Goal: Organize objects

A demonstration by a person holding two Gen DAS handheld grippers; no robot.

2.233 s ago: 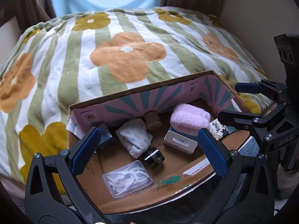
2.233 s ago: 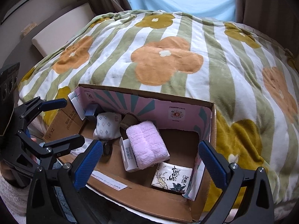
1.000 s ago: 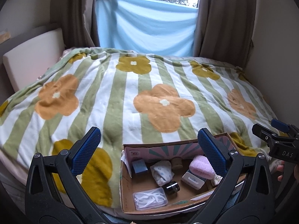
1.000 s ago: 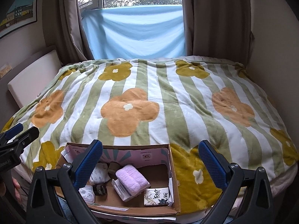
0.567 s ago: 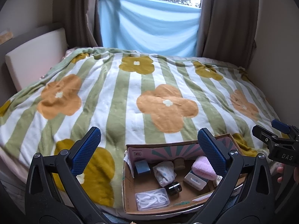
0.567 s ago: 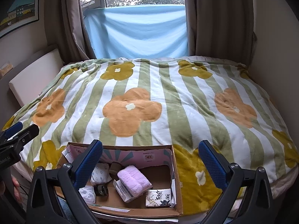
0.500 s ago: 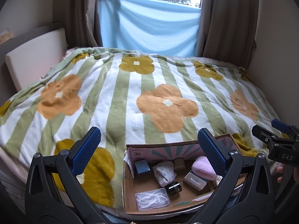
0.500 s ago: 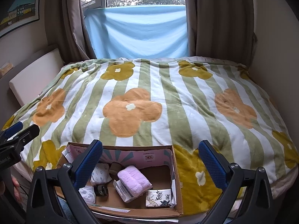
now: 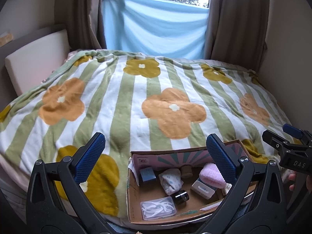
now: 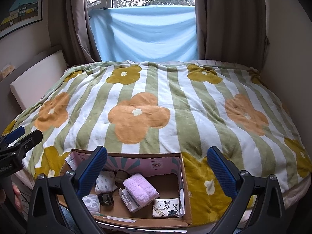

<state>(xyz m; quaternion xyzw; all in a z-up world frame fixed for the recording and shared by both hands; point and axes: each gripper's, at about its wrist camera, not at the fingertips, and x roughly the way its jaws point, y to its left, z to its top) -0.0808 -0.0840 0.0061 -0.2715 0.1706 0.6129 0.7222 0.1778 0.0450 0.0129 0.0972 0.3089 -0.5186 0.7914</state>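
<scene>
An open cardboard box (image 9: pixel 134 200) (image 10: pixel 185 177) sits at the near edge of the bed. In it lie a pink towel (image 9: pixel 211 176) (image 10: pixel 140 189), a white carton (image 9: pixel 202 190), a black jar (image 9: pixel 181 196) (image 10: pixel 106 198), a clear case of white bits (image 9: pixel 158 210), a patterned cloth bundle (image 9: pixel 170 180) (image 10: pixel 105 181), a blue cube (image 9: pixel 147 175), a cork-like piece (image 9: pixel 186 171) and a tissue pack (image 10: pixel 165 206). My left gripper (image 9: pixel 156 159) is open and empty, held back above the box. My right gripper (image 10: pixel 156 165) is open and empty likewise.
The bed carries a green-striped flower blanket (image 9: pixel 136 97) (image 10: pixel 175 101). A cream headboard cushion (image 9: pixel 35 58) is at the left, a wall at the right. Brown curtains and a blue cloth (image 10: pixel 144 35) hang at the window behind.
Both grippers have pulled back and up from the box, so the whole bed shows. In the last half second they are nearly still. Both stay open.
</scene>
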